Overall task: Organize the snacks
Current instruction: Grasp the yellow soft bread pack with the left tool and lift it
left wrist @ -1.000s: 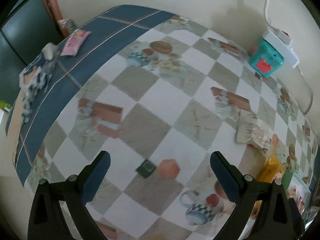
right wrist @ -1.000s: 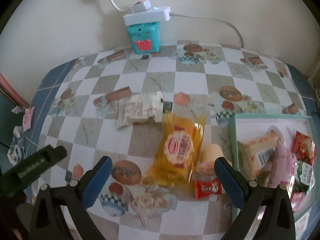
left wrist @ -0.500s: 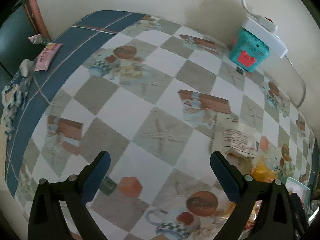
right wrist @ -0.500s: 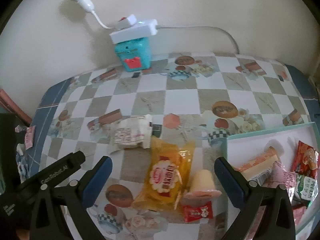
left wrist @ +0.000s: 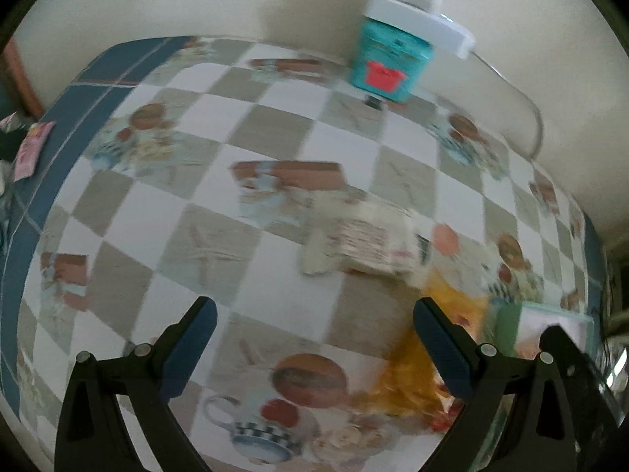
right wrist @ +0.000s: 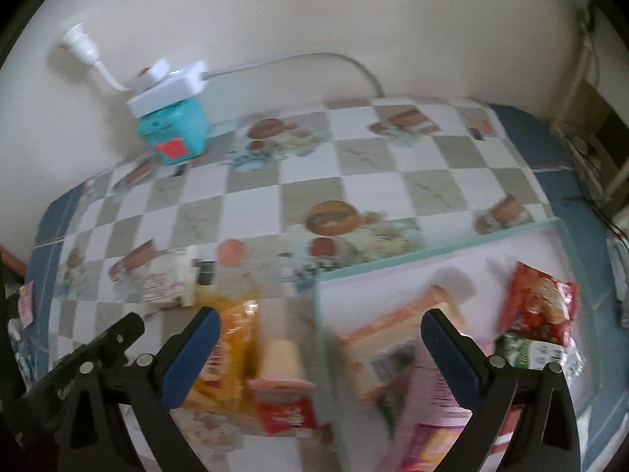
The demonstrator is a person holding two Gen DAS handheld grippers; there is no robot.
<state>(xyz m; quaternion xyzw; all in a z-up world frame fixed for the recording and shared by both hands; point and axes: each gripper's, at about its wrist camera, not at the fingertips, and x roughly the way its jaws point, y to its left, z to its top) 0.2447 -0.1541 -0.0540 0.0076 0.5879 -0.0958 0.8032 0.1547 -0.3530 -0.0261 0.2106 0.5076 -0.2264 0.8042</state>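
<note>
Both my left gripper [left wrist: 314, 326] and right gripper [right wrist: 320, 328] hang agape and empty, so blur risks my mis-pinching the yellow packet [right wrist: 226, 358] beside the tray [right wrist: 432, 251].

Motion blur is smearing the white wrapper's [left wrist: 365, 238] print beyond reading. The left claw's right finger [left wrist: 442, 348] is covering part of the yellow packet [left wrist: 409, 377]. The frame edge is cutting off the pink packet [right wrist: 428, 438].

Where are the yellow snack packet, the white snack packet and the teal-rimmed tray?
yellow snack packet [right wrist: 226, 358], right wrist view, on its printed front.
white snack packet [left wrist: 365, 238], left wrist view, on the middle of its printed face.
teal-rimmed tray [right wrist: 432, 253], right wrist view, on its far rim.
</note>
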